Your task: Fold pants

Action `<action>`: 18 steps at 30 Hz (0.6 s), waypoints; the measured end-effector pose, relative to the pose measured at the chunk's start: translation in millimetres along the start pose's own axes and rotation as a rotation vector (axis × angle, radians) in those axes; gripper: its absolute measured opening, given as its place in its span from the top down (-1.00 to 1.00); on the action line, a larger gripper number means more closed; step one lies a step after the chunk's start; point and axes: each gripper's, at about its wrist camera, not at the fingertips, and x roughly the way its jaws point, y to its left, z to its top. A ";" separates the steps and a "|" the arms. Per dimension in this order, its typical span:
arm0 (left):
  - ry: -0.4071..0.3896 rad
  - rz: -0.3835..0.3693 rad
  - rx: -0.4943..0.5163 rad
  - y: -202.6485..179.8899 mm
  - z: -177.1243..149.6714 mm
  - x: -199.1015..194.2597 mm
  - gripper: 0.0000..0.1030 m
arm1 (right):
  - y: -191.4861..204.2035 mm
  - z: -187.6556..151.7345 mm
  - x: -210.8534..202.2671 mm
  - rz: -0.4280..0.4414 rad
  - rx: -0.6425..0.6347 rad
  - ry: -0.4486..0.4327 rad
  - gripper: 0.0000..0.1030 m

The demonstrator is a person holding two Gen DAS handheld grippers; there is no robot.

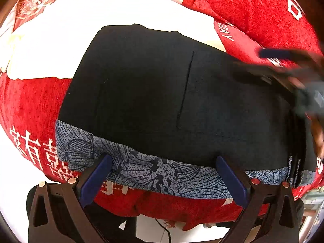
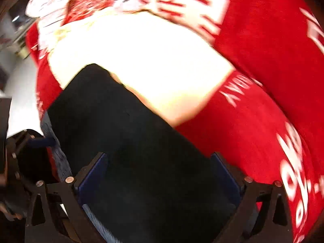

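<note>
Pants (image 1: 162, 93) on blanket (image 1: 34, 101), ctr.

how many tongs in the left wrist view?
2. The left tongs are at the bottom, open over the patterned band of the black pants. The right tongs come in blurred at the right edge, over the pants.

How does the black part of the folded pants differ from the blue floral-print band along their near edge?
The black fabric panel is plain and dark with one straight stitched line; the blue-grey floral-print band is paler and covered in line-drawn flowers. The black panel makes up most of the garment, the band only a narrow strip nearest the open left gripper. Both lie flat on the red and white cloth.
</note>
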 end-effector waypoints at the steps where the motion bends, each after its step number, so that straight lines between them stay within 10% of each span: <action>1: 0.001 -0.005 0.004 1.5 -0.9 -0.5 -1.00 | 4.7 8.6 9.1 0.024 -0.033 0.015 -0.94; 11: 0.007 -0.013 0.027 -7.2 6.8 4.8 -1.00 | 34.3 45.4 85.1 0.269 -0.193 0.219 -0.93; 18: 0.013 -0.012 0.062 0.9 19.7 -0.2 -1.00 | 34.8 30.6 49.2 0.220 -0.248 0.206 0.30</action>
